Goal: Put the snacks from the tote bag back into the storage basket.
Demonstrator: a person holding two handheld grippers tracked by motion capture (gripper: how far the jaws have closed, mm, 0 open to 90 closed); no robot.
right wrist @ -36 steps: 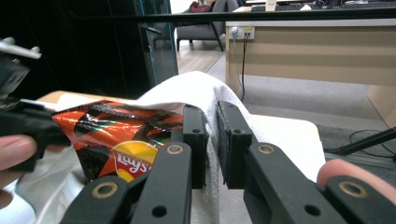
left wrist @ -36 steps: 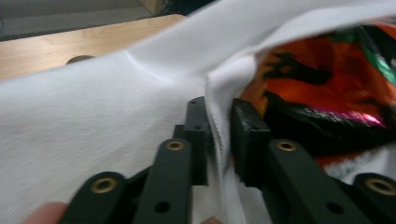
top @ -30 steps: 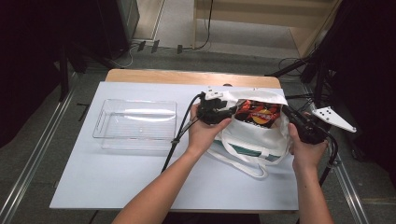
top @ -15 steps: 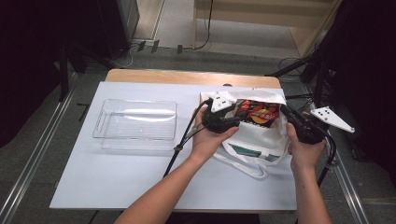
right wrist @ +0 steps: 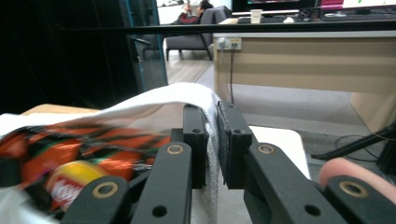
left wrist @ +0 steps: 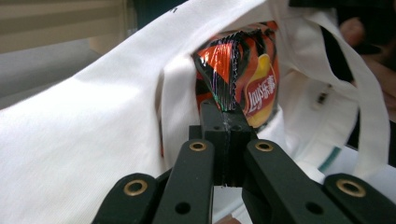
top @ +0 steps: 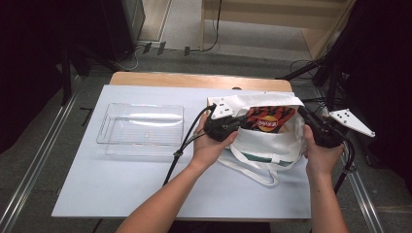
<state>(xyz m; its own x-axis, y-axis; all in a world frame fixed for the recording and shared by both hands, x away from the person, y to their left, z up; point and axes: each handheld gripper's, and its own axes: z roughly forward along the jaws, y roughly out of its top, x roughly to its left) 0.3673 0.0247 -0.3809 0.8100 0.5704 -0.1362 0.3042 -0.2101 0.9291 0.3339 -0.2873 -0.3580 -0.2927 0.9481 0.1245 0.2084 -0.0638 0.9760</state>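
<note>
Orange chip bag (top: 266,121) sits inside the white tote bag (top: 265,145), right of centre on the tabletop (top: 121,179), label facing up through the opening. Left gripper (left wrist: 223,112): jaws closed on the chip bag's crimped top edge. Right gripper (right wrist: 212,135): jaws narrow, clamping the tote bag's white rim at its right side. Clear plastic tray (top: 140,129) lies to the left, well apart, nothing in it.
</note>
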